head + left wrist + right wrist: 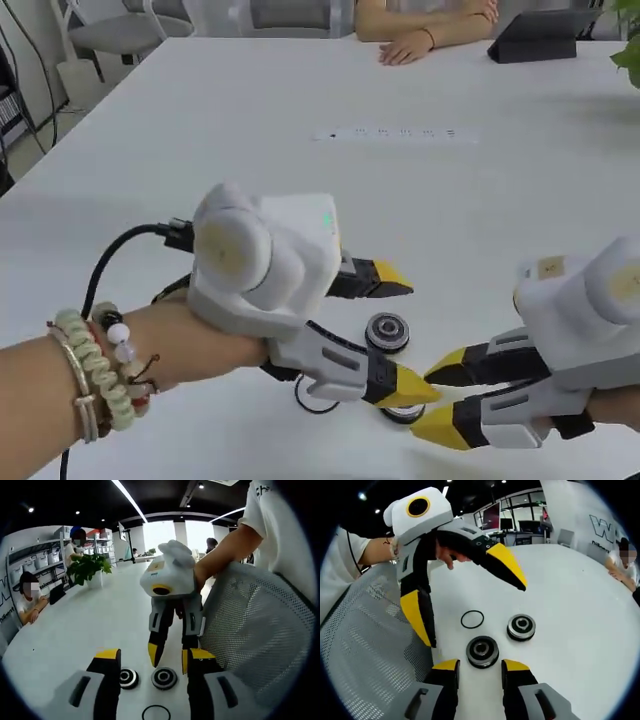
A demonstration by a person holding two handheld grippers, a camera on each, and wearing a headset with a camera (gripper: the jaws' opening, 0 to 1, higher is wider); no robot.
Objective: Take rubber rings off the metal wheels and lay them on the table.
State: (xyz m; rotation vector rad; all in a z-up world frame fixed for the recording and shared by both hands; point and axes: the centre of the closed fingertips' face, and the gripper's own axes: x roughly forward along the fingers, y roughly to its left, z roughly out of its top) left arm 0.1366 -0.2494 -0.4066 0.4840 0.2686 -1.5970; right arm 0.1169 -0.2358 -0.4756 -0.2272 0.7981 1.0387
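Two open grippers hovering over small wheels on the desk [580,605].
The right gripper [481,667], part open and empty, is sitting just behind the near wheel [482,651]; farther off a second wheel [521,627] and a loose rubber ring [472,619] are lying apart, the left gripper [426,340] gaping wide and empty above. The rubber is probably going to feel soft and stretchy on stiff, heavy metal, so pinching its outer edge looks best.

White grippers, yellow tips
Left gripper [418,340] and right gripper [424,402]: rounded white shells, dark grey jaws, yellow tips. Black cable [108,262] at the left one. Pale green bead bracelets [97,372] on the wrist; white short sleeve [274,522].
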